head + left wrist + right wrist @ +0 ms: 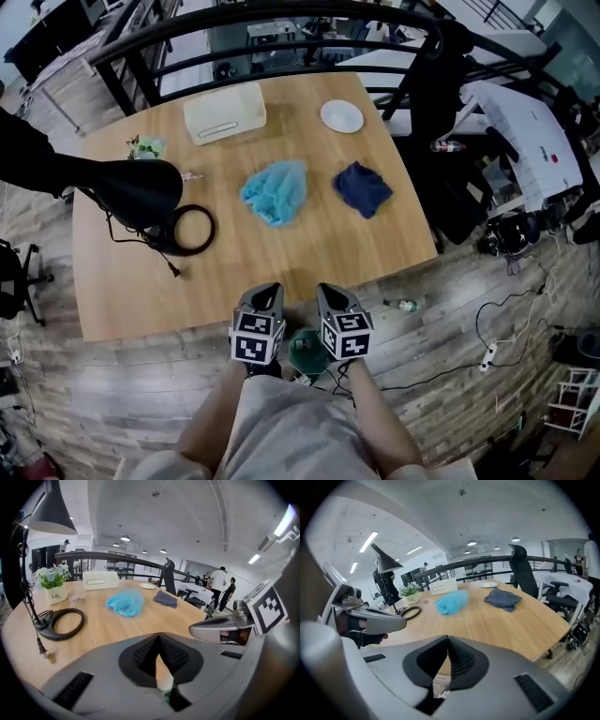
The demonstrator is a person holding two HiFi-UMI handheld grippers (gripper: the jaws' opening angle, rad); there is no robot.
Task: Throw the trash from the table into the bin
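A crumpled light-blue piece of trash (276, 191) (124, 603) (452, 601) lies mid-table. A dark blue cloth (364, 187) (166, 599) (502, 598) lies to its right. Both grippers hover side by side at the table's near edge, pointing down towards the tabletop. My left gripper (267, 292) (159, 639) is shut with nothing between its jaws. My right gripper (328, 292) (448, 641) is shut and holds nothing either. Below and between them a green bin (307, 349) shows on the floor, mostly hidden by the grippers.
On the wooden table (281, 267) stand a black lamp (131, 187) with a coiled cable (192, 230), a small potted plant (145, 147), a white tissue box (225, 112) and a white plate (341, 116). An office chair (441, 84) stands at the right.
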